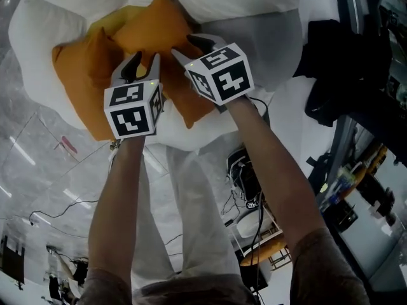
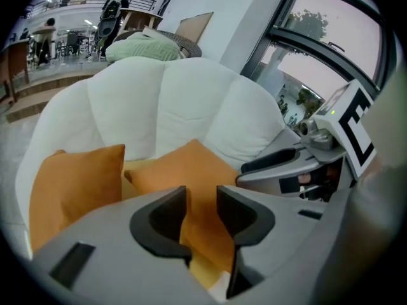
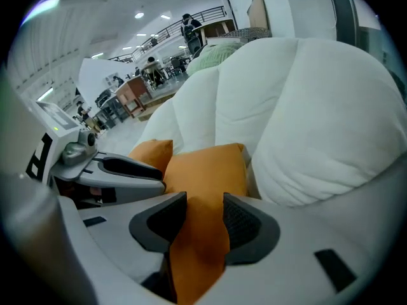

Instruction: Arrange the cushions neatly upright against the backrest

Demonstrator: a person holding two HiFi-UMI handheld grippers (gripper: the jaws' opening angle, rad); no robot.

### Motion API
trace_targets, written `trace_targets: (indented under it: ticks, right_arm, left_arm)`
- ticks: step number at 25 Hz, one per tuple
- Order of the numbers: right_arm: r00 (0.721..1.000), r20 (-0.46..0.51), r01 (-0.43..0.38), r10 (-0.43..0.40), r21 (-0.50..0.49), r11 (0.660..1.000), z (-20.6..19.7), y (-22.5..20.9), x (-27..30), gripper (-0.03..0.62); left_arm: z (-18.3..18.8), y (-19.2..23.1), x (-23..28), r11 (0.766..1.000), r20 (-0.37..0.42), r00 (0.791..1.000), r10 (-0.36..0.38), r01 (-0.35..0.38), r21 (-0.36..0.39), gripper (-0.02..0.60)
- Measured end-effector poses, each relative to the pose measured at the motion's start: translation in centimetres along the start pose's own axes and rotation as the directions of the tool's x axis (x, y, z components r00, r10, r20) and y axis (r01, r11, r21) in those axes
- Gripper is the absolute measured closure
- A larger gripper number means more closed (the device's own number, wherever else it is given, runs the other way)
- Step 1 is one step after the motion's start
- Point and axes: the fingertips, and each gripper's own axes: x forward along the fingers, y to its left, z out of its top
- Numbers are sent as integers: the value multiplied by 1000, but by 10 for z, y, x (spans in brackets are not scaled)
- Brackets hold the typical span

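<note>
Two orange cushions lie on a puffy white chair (image 1: 254,33). The middle cushion (image 1: 156,27) leans toward the backrest (image 2: 172,100), and a second orange cushion (image 1: 82,81) sits to its left. A yellow cushion (image 1: 117,16) peeks out behind them. My left gripper (image 1: 144,61) is at the middle cushion's lower left edge, open, with orange cloth (image 2: 184,170) showing in the gap of its jaws (image 2: 202,202). My right gripper (image 1: 191,48) is at the same cushion's right side, open, and a fold of the cushion (image 3: 206,170) hangs between its jaws (image 3: 205,215).
A dark bag or cloth (image 1: 331,62) lies right of the chair by a window frame (image 2: 331,37). The person's white trousers (image 1: 191,202) stand close before the seat. Cables and a small stool (image 1: 261,234) are on the floor at the lower right.
</note>
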Motion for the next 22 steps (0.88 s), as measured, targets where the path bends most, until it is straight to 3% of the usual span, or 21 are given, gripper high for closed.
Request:
trace_targets:
  ticks: [14,22]
  right_arm:
    - [1000,18,4,-5,57,998,-7,-8,9,428]
    - [1000,26,-8,6,84,996,-9,-5,11,534]
  left_arm:
    - [-6,0,19,1000,-12,1000,20,-21,-24,455]
    - [-8,1,20,998,-14,1000,11,-12,-63,552]
